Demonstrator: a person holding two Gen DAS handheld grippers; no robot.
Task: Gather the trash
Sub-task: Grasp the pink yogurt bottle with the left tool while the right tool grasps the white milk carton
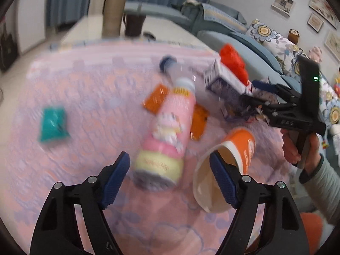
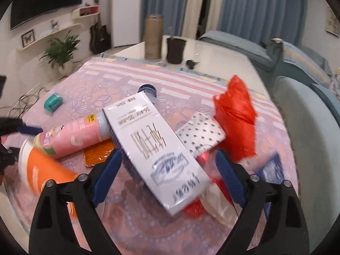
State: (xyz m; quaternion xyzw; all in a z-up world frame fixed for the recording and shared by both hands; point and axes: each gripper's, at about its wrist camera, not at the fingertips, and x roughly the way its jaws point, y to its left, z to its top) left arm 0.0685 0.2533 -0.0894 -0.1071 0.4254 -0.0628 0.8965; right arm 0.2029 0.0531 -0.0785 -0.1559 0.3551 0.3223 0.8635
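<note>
Trash lies on a pink patterned tablecloth [image 1: 85, 97]. A pink bottle [image 1: 167, 133] lies on its side in front of my open left gripper [image 1: 170, 174], whose right finger sits at the rim of a tipped orange paper cup [image 1: 240, 146]. My open right gripper [image 2: 167, 174] straddles a white carton [image 2: 155, 146]; it also shows in the left wrist view [image 1: 265, 97]. Beside the carton lie a red plastic bag [image 2: 235, 114], a dotted white wrapper [image 2: 201, 133], orange packets [image 2: 97, 153], a clear bottle with a blue cap [image 1: 170, 63] and a teal packet [image 1: 53, 123].
A brown cylinder [image 2: 153, 37] and a dark pot [image 2: 175, 50] stand at the table's far end. A blue sofa [image 2: 308, 106] with flowered cushions runs along the right. A blue packet [image 2: 271, 167] and red-and-clear wrappers [image 2: 212, 204] lie near my right finger.
</note>
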